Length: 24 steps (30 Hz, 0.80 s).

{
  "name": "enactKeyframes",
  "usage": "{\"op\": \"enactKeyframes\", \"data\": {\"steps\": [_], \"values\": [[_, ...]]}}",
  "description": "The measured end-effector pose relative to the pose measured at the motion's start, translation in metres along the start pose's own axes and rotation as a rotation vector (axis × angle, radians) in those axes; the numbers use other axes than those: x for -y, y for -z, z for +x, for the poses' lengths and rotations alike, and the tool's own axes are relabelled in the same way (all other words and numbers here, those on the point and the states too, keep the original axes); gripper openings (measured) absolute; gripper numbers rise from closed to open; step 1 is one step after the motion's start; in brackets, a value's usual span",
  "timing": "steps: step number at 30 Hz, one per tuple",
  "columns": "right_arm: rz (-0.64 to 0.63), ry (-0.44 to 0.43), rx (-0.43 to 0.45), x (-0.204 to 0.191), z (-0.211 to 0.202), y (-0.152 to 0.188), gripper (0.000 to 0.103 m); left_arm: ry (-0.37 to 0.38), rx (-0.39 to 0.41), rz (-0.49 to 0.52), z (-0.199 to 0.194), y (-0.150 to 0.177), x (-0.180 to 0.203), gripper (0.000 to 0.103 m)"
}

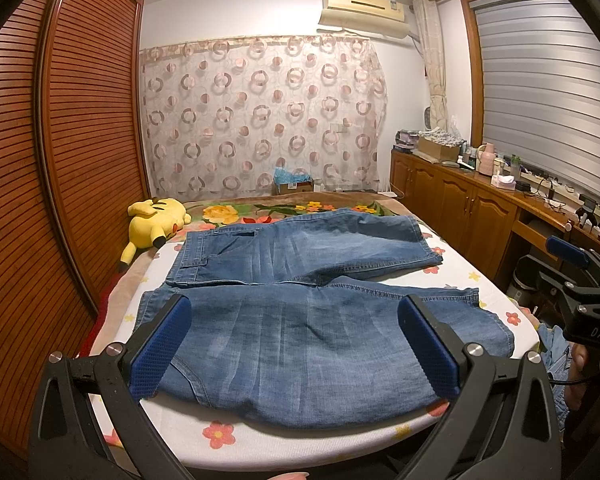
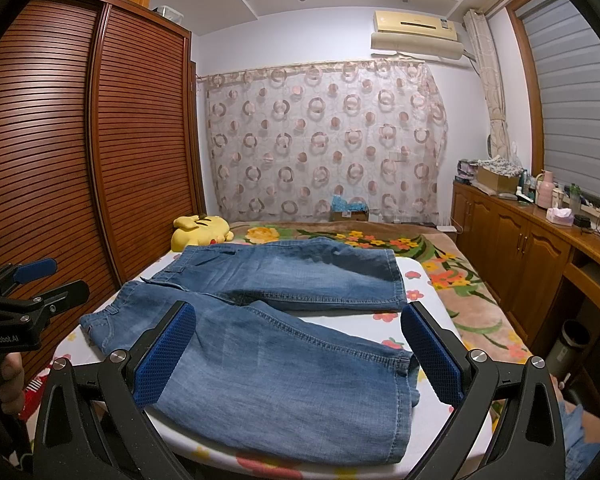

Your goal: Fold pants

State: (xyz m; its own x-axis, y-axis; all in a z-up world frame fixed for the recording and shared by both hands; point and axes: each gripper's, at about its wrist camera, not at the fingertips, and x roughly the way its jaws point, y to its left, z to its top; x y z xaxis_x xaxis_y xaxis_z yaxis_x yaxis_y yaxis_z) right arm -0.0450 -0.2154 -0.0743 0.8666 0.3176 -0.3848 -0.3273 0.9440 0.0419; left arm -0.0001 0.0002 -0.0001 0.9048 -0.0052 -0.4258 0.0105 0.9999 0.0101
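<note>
Pants (image 1: 300, 320), blue denim shorts, lie flat on a white flowered board (image 1: 260, 444) set on the bed (image 2: 460, 280). Waistband sits at the left end, leg hems at the right, so the long axis runs left-right across both views. The two legs are splayed: the far leg (image 1: 320, 248) angles toward the curtain wall, the near leg (image 1: 320, 360) runs along the board's front edge. Near leg's hem (image 2: 408, 392) ends close to the board's right front corner; the far leg's hem (image 2: 396, 280) stops short of the right edge, with bare board beyond. A strip of bare board shows between the hems on the right.

Left tool (image 1: 296, 344) is spread wide, blue pads (image 1: 162, 348) clear of the cloth as far as I can tell, gripping nothing, hovering over the waist end of the near leg. Right tool (image 2: 300, 354) is equally wide apart, empty, over the near leg toward the hem. Each tool shows at the edge of the other's view, well apart.

Yellow plush toy (image 1: 156, 224) lies on the bed beyond the waistband corner, near it but apart. Slatted wardrobe (image 1: 80, 140) stands close on the left side; wooden cabinets (image 2: 520, 256) line the right, with a gap between them and the bed. Flowered blanket (image 2: 380, 240) lies open behind the board.
</note>
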Motion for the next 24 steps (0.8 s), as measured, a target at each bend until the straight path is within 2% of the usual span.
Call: {"op": "enactKeyframes", "data": {"steps": [24], "values": [[-0.001,0.001,-0.012,-0.0025,0.0021,0.0018,0.102,0.0,-0.013,-0.007,0.003,0.0006,-0.0033,0.103]]}}
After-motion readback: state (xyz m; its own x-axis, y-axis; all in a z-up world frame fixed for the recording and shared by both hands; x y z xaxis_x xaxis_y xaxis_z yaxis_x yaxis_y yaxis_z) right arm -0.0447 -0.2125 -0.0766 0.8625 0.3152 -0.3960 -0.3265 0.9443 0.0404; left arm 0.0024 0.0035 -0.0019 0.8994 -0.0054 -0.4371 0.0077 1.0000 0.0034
